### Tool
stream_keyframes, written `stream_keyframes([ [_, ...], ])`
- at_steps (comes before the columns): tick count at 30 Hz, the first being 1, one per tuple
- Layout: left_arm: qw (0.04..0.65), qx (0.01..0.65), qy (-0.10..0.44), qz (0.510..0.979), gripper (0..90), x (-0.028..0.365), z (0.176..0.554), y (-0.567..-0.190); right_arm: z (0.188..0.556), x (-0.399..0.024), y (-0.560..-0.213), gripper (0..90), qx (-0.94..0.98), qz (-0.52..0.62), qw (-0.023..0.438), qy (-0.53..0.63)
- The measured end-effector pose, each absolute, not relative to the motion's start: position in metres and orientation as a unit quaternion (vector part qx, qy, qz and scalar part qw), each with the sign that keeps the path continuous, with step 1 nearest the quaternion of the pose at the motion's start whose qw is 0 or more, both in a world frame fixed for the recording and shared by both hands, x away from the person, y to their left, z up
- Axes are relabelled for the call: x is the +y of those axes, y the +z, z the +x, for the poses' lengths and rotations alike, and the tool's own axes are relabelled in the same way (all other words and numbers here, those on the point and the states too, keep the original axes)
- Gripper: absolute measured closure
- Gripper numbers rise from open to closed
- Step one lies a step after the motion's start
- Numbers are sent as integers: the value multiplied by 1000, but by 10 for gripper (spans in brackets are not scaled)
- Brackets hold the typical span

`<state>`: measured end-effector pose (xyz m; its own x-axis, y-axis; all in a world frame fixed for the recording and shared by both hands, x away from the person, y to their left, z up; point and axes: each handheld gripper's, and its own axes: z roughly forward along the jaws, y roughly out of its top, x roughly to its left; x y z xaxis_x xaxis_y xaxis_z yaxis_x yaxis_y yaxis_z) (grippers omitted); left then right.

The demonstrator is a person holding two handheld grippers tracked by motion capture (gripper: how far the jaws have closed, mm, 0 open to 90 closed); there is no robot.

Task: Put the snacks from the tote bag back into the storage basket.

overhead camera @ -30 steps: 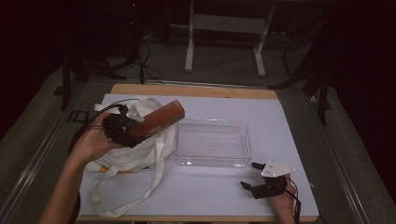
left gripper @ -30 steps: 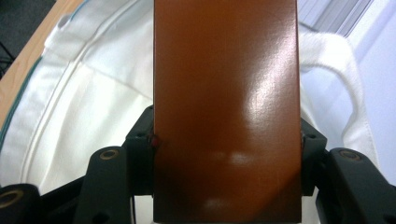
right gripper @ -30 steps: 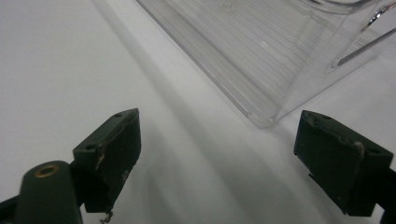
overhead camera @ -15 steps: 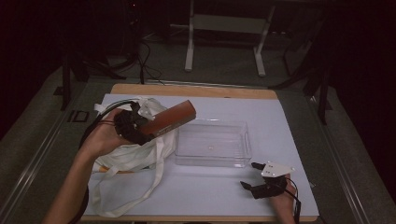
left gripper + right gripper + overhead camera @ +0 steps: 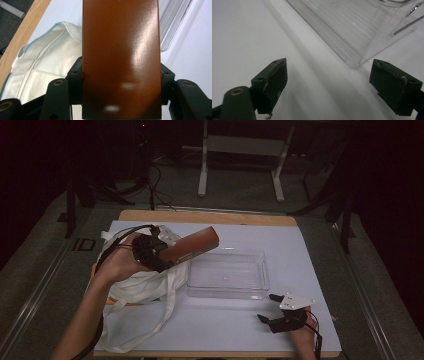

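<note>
My left hand-held gripper [image 5: 159, 254] is clamped across the near end of the brown box [image 5: 192, 246], which I hold tilted above the bench [image 5: 310, 260], its far end pointing toward two o'clock over the near-left corner of the clear tray [image 5: 227, 275]. I judge the step to be setting it inside: I'd level the box, center it over the tray, lower, then release. My right hand-held gripper [image 5: 272, 309] rests spread and empty at five o'clock. The cloth bag [image 5: 135, 290] lies beneath my left hand.
</note>
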<state>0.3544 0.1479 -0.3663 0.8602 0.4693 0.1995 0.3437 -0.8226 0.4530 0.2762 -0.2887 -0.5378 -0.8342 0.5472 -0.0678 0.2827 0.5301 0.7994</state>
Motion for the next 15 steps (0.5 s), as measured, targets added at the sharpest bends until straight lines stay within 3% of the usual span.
stream_keyframes([
  [15,214,196,141,946,433,134,360,-366,276,-289,-538,148,861,241,156,421],
])
